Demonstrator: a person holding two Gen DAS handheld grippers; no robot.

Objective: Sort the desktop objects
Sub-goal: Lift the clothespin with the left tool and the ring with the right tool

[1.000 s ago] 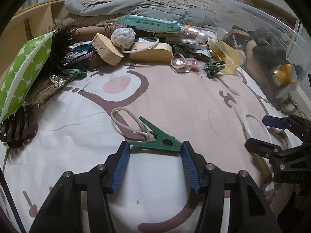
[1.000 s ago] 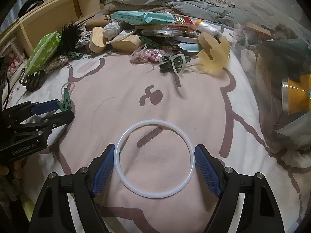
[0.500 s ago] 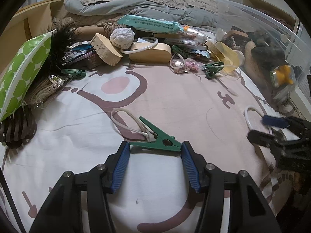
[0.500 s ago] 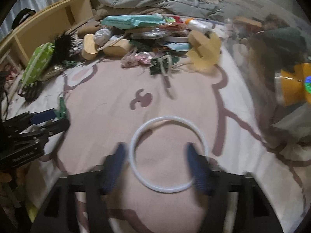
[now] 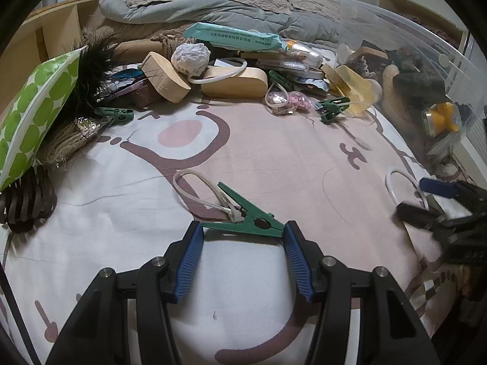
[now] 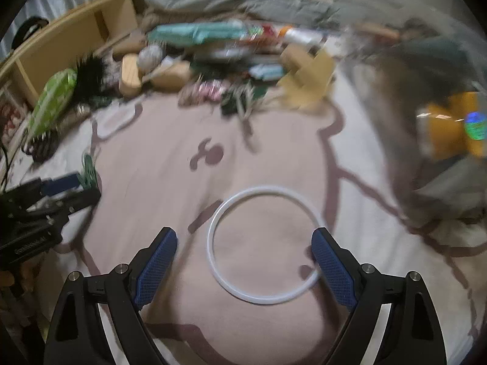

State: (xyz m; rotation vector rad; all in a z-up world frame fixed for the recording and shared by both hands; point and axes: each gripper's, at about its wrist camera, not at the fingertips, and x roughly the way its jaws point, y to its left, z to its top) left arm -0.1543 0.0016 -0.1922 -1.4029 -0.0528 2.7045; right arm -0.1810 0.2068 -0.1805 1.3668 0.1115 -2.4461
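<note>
- The left tongs (image 5: 243, 231) are held low over the bed sheet (image 5: 274, 152), jaws apart, with the green clip (image 5: 246, 220) lying across the gap between the two blue pads (image 5: 190, 261); the clip's ends sit right at the pad tips, and whether they touch cannot be told.
- A loop of white cord (image 5: 197, 188) is pinched in the green clip's mouth and lies on the sheet just beyond the clip.
- The right tongs (image 6: 243, 243) stand wide apart, clamped on nothing. Their view is blurred.
- The white ring (image 6: 264, 246) lies flat on the sheet between the right tongs' pads, closer to the right-hand pad (image 6: 331, 267), which is at or over its rim; the other pad is clear of it.
- From the left wrist view, the right tongs appear far to the right of the green clip, with part of the white ring showing beside them.
- Well beyond the green clip, a heap of clutter runs along the grey duvet (image 5: 213, 9): two wooden box halves (image 5: 234, 80), a teal packet (image 5: 234, 38), a white mesh ball (image 5: 190, 57), a second green clip (image 5: 331, 109) and a yellow plastic piece (image 5: 353, 88).
- Left of the green clip, a green dotted pouch (image 5: 33, 112) leans beside black feathers (image 5: 94, 60).
- Right of the heap stands a clear plastic bin (image 5: 426, 60) holding an orange spool (image 5: 441, 118).
</note>
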